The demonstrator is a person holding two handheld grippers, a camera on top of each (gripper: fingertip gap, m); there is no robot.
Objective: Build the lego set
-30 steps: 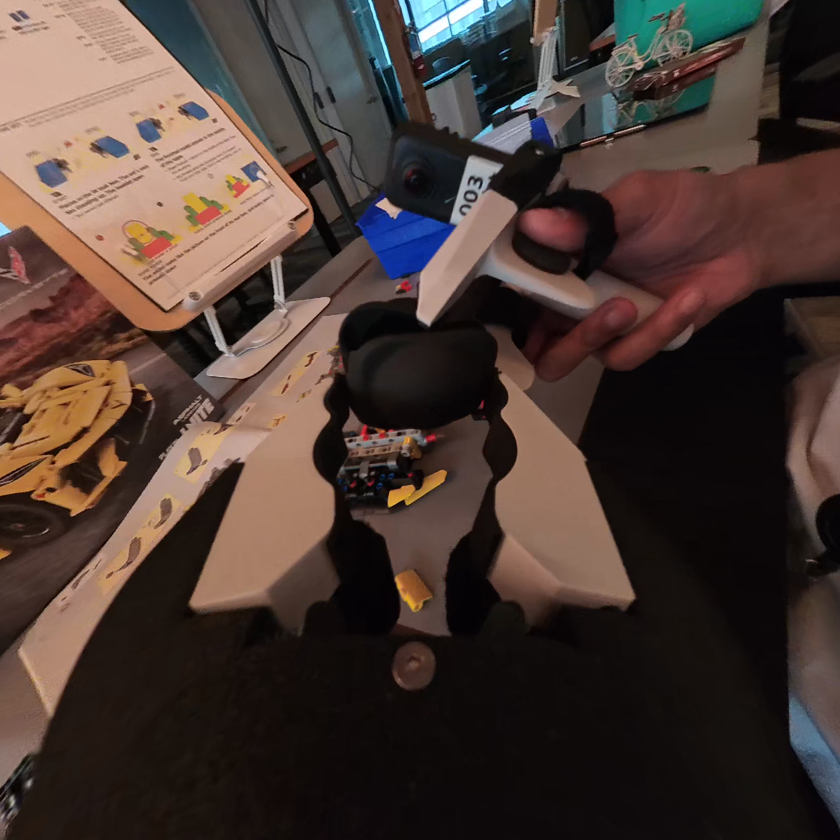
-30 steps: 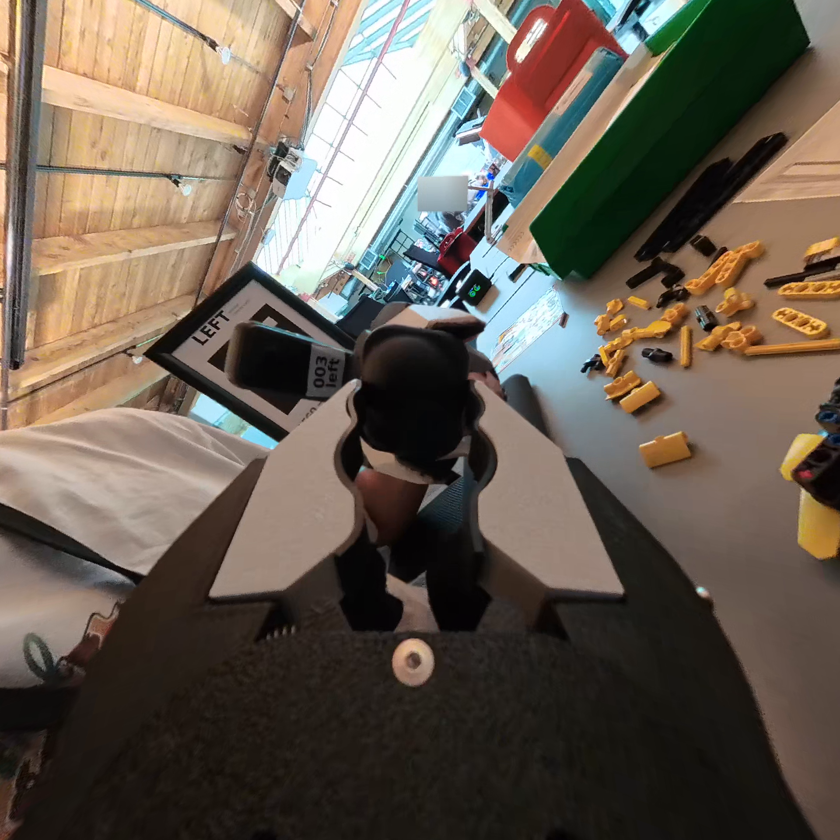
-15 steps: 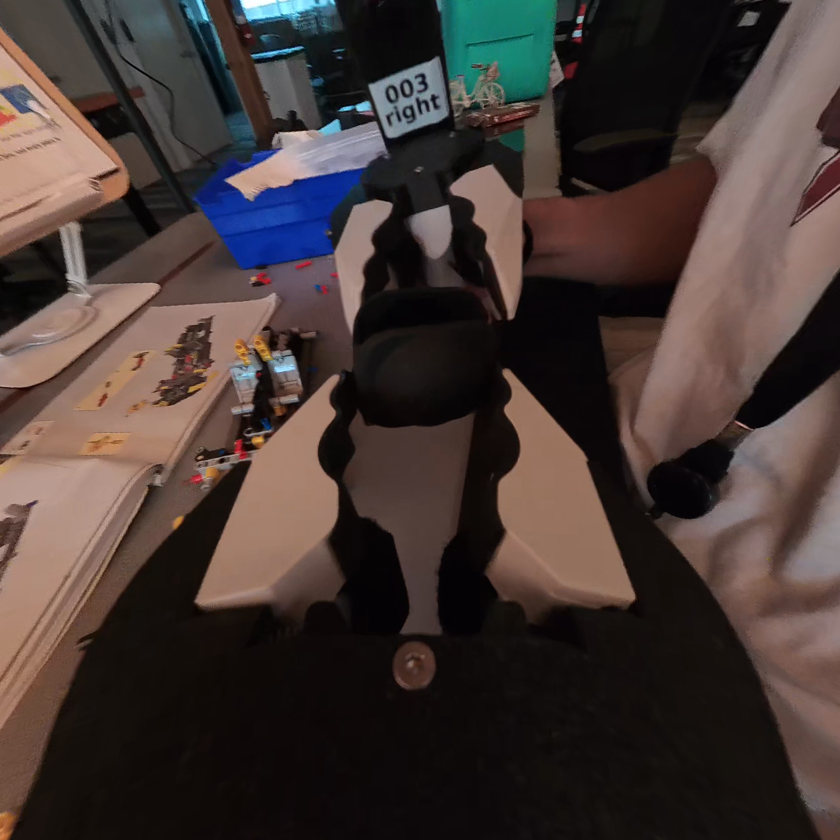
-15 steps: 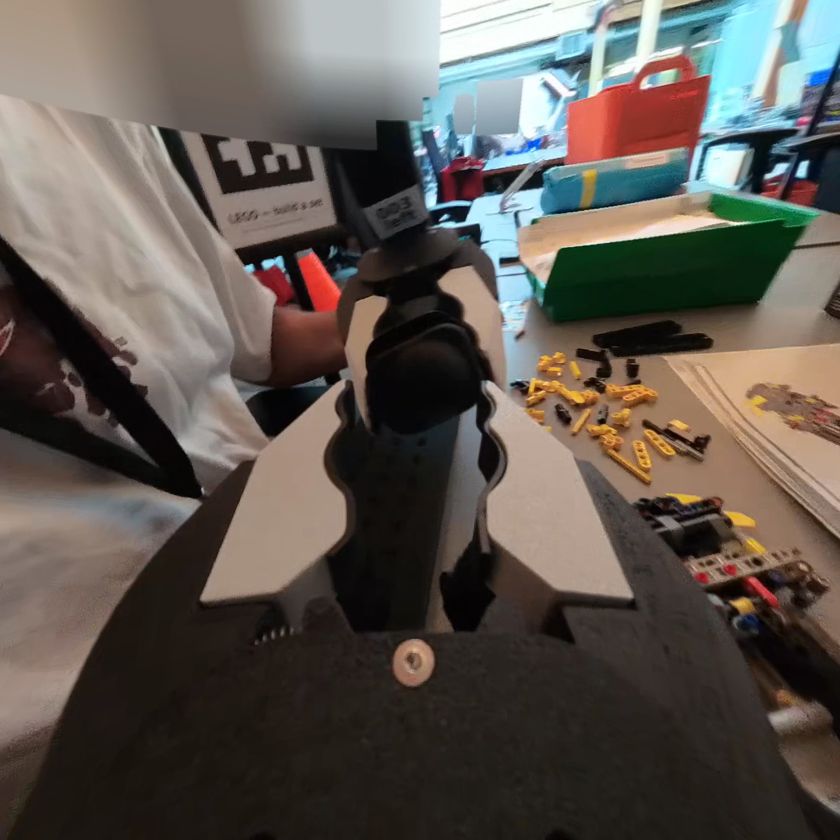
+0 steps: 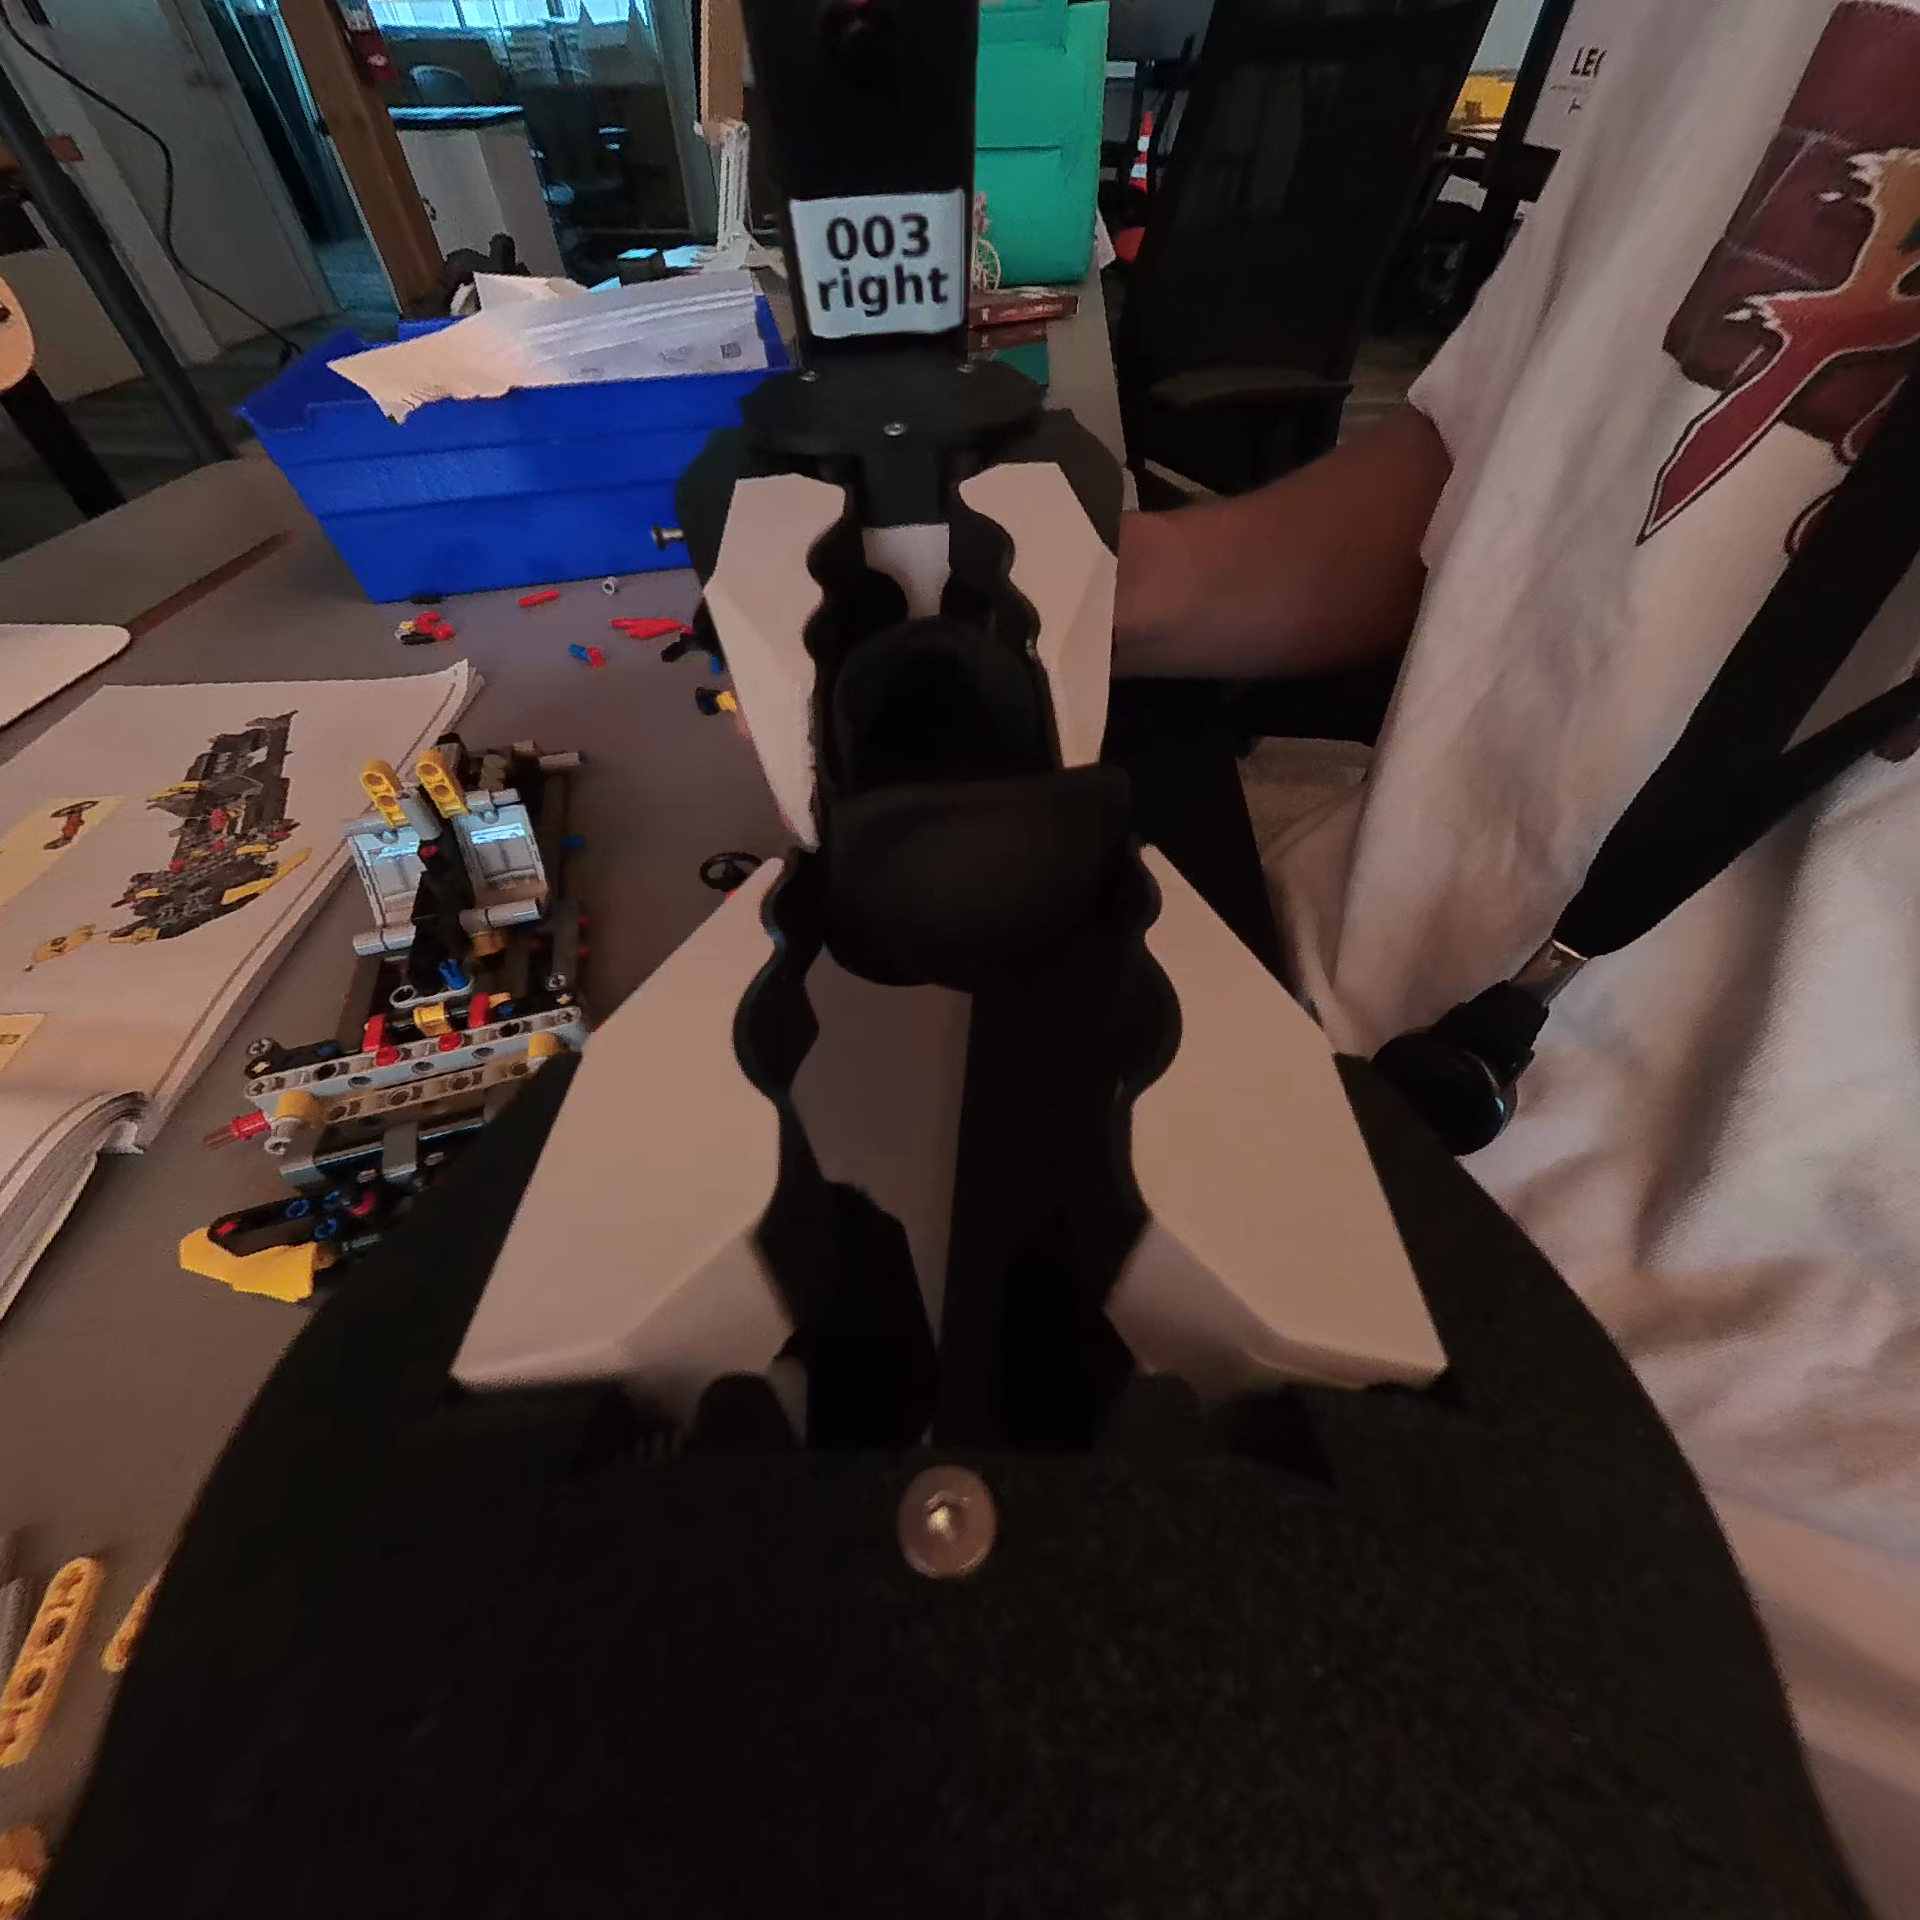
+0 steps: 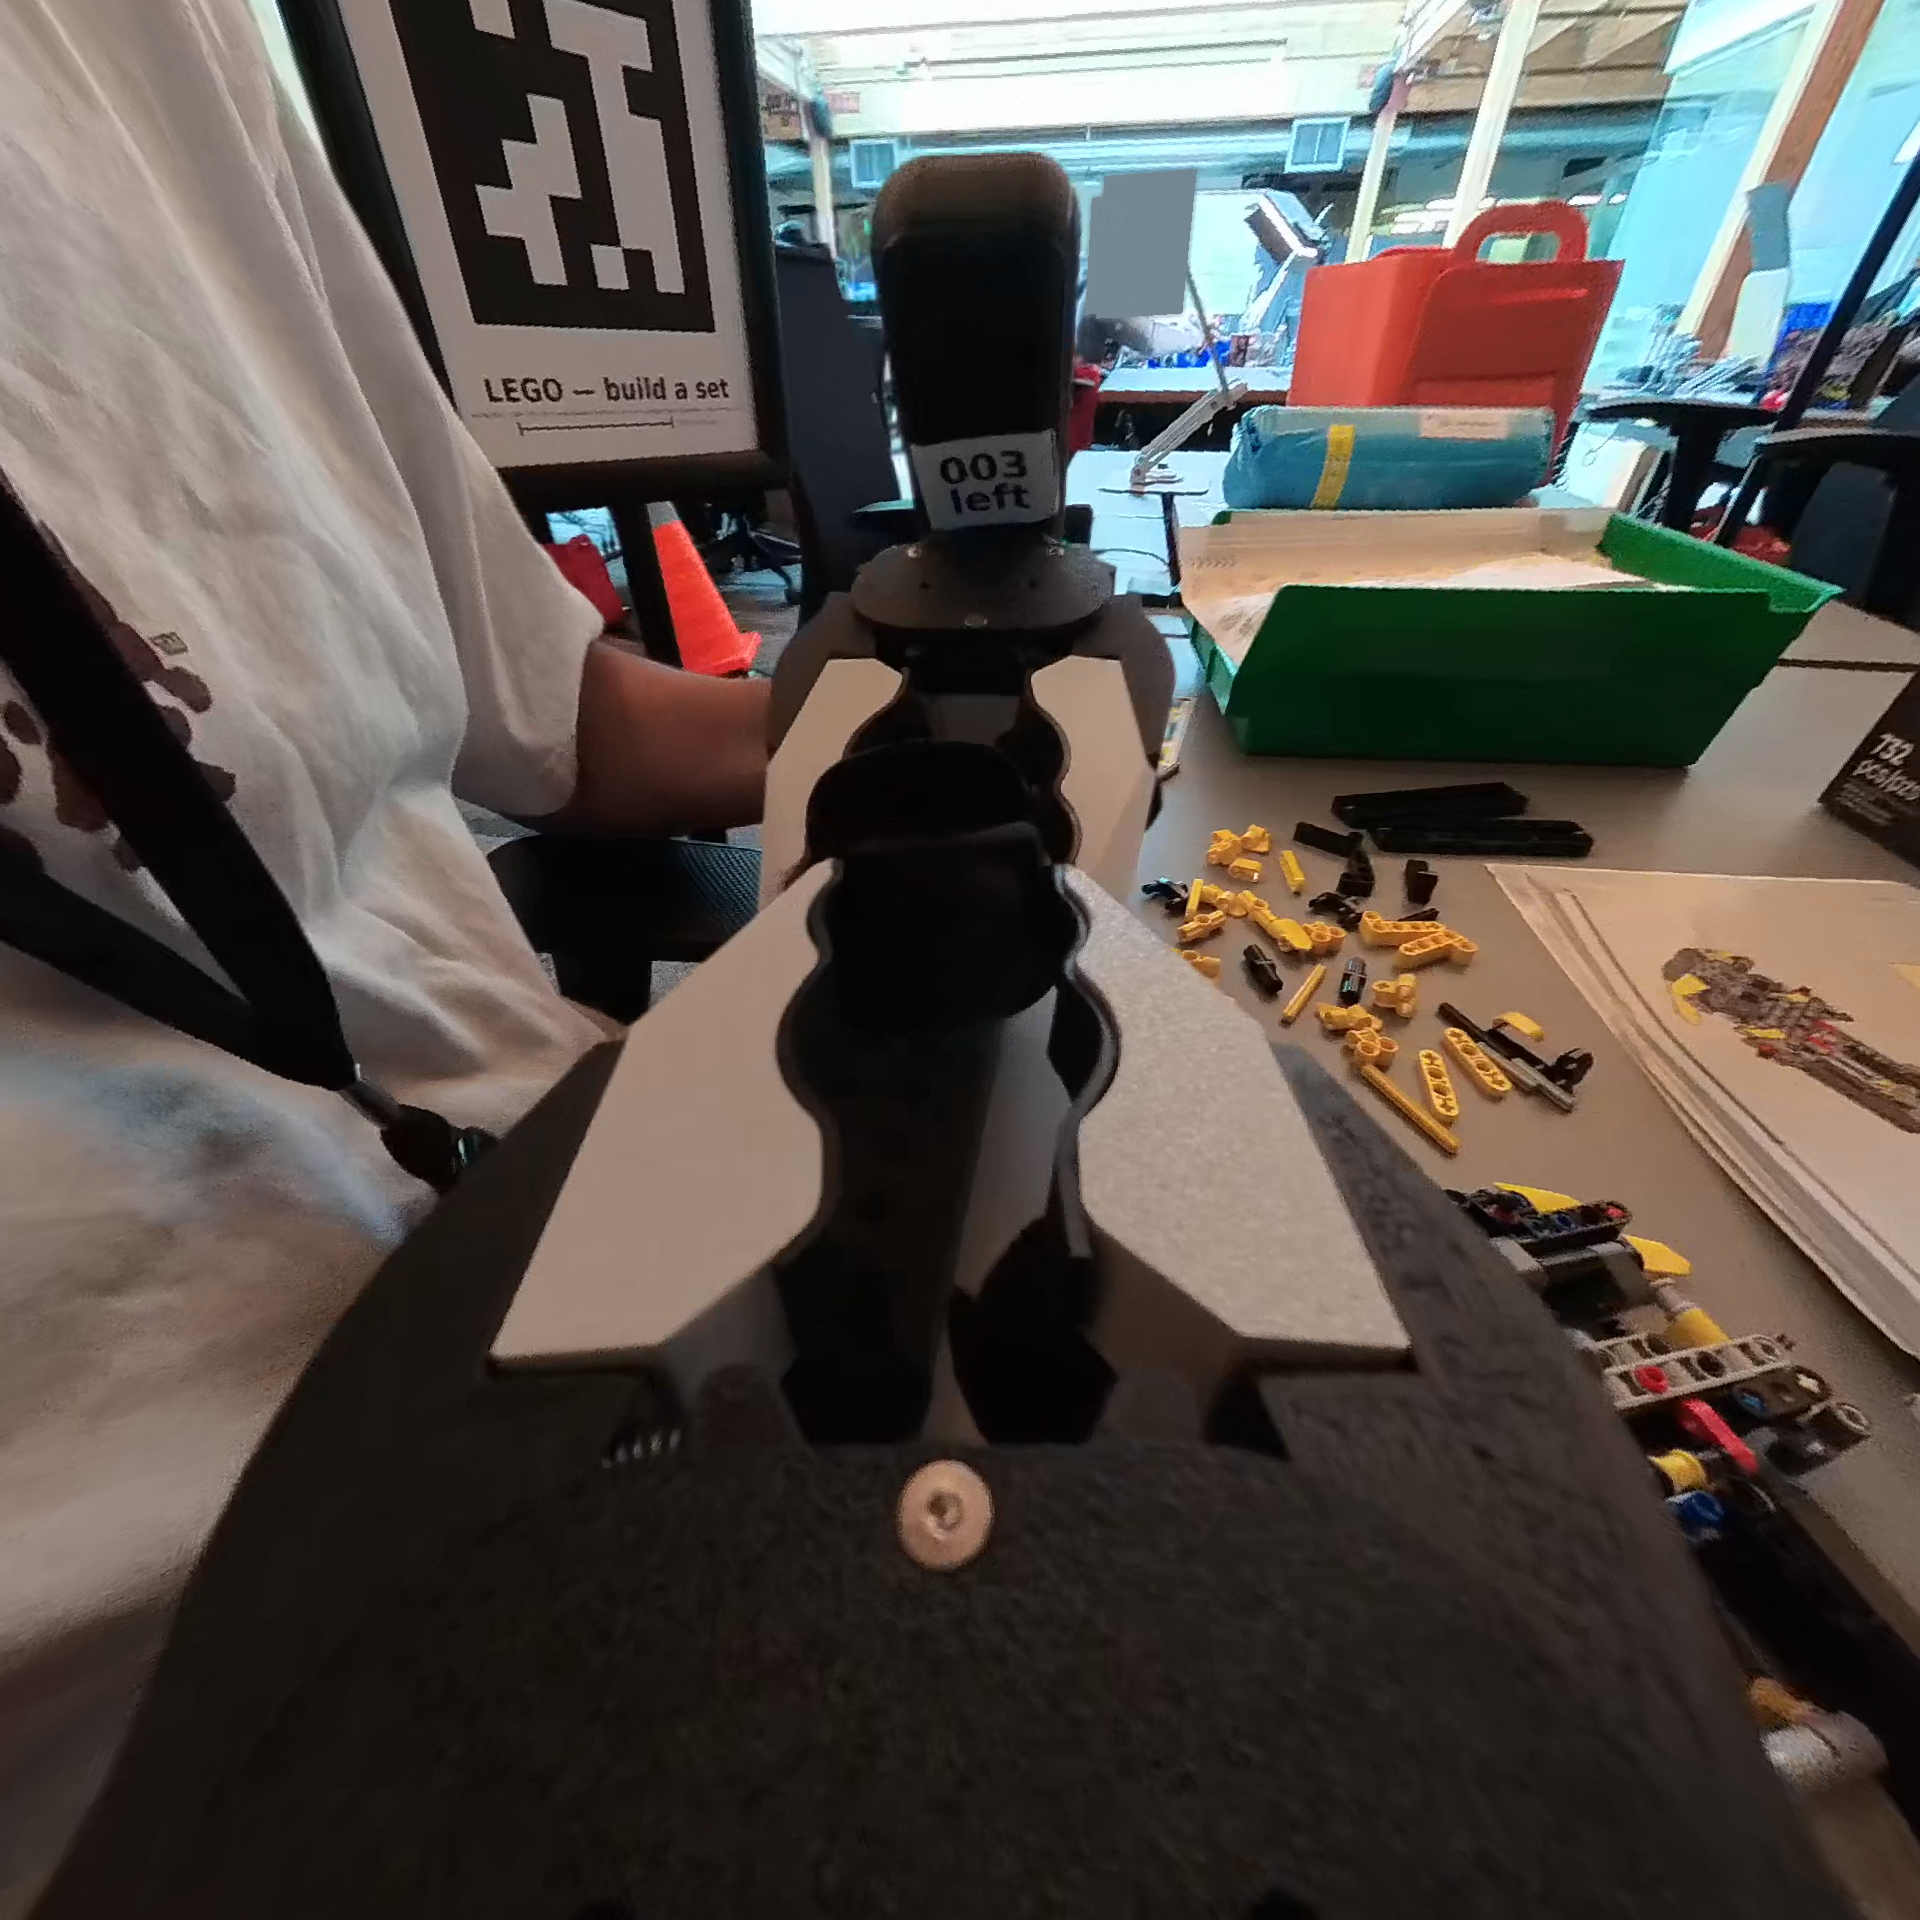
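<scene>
- Left wrist view looks along the left gripper point(image 5: 961, 894); its 2 black pads are pressed together at the tip with nothing between them; it is held in the air off the near edge of the grey table point(image 5: 644, 831).
- Facing it tip to tip is the right gripper point(image 5: 930, 717), its black pads likewise closed on nothing; whether the 2 tips touch or only overlap in this view I cannot tell.
- Left of the left gripper, the half-built lego model point(image 5: 436, 997) lies on the table: a black and grey frame with yellow, red and blue pins; a yellow panel sits at its near end.
- Just left of the model lies the open instruction booklet point(image 5: 197, 831); beyond the model, small red and blue pieces point(image 5: 582, 634) are scattered in front of a blue bin point(image 5: 520, 488) holding white paper.
- Right of the left gripper is a person in a white printed shirt point(image 5: 1621, 644).
- Right wrist view shows the same meeting from the other side; loose yellow and black pieces point(image 6: 1351, 977) lie right of the right gripper point(image 6: 940, 940), with a green tray point(image 6: 1496, 665) beyond them and the model at the lower right.
</scene>
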